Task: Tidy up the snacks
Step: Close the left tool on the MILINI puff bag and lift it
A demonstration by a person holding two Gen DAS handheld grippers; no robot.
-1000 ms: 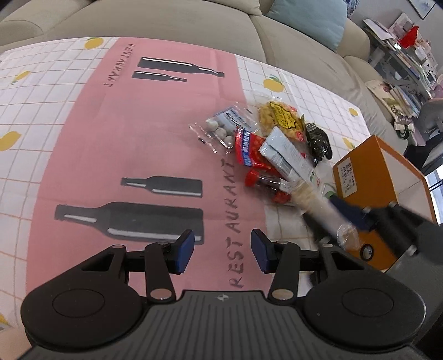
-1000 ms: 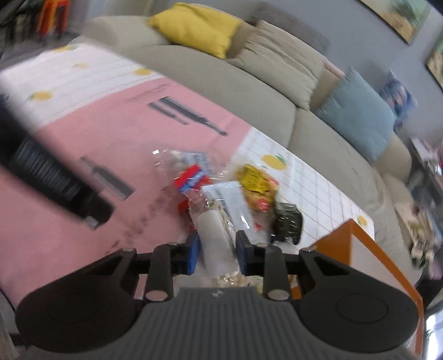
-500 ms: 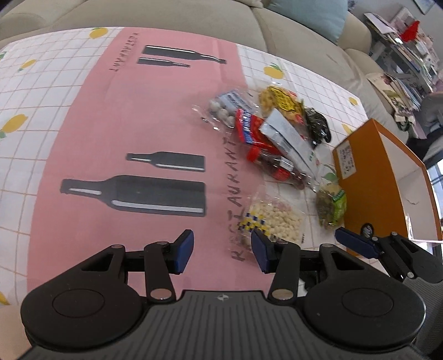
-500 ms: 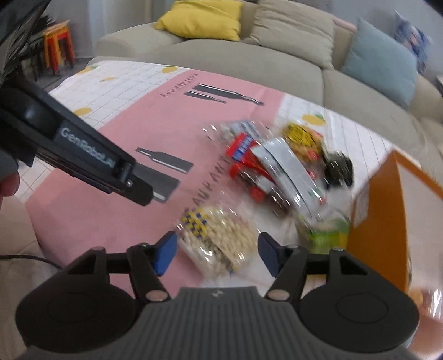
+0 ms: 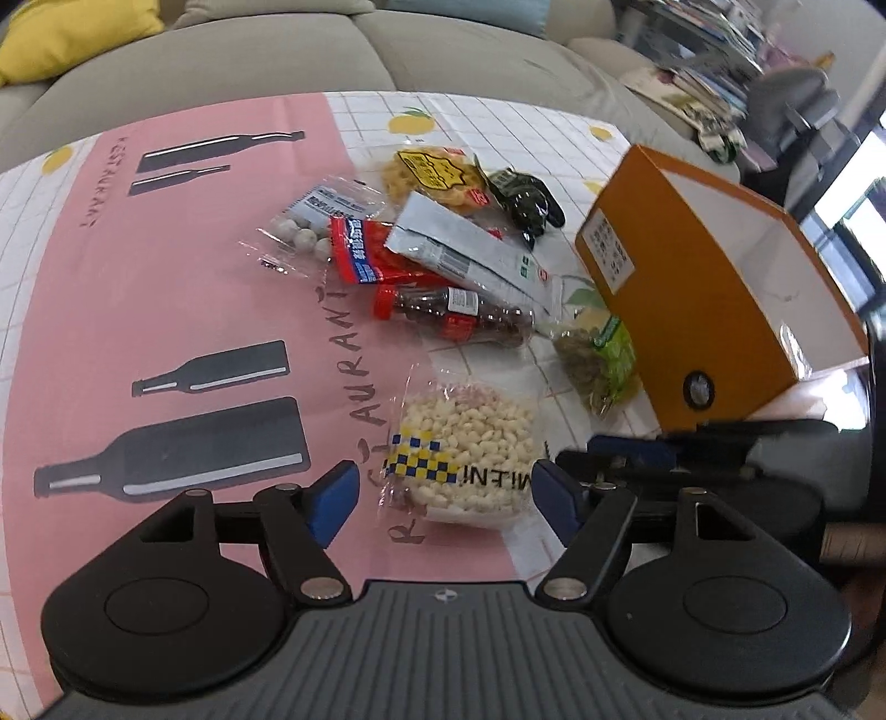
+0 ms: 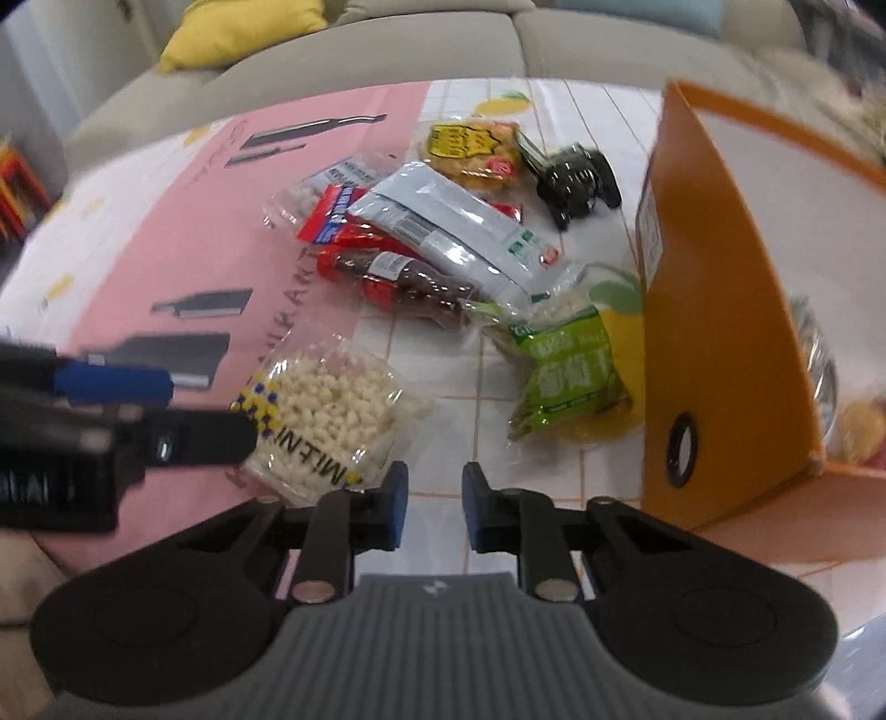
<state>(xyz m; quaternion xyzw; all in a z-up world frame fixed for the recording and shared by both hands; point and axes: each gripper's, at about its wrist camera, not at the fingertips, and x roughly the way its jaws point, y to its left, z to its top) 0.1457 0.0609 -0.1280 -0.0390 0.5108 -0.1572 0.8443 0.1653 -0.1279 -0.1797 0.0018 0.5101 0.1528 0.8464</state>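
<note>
One orange cardboard box (image 5: 714, 288) stands open near the table's right edge. Seven snack packets lie beside it; the clear bag of white puffs (image 5: 465, 459) sits nearest the front edge, between the left gripper's (image 5: 443, 498) widening jaws, untouched. The right gripper (image 6: 434, 507) is narrowing, empty.

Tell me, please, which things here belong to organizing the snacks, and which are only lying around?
For the job: puffed-corn bag, green bag, silver pouch, red packets, yellow bag, orange box.
Lying about: sofa, yellow cushion, tablecloth, magazines.
</note>
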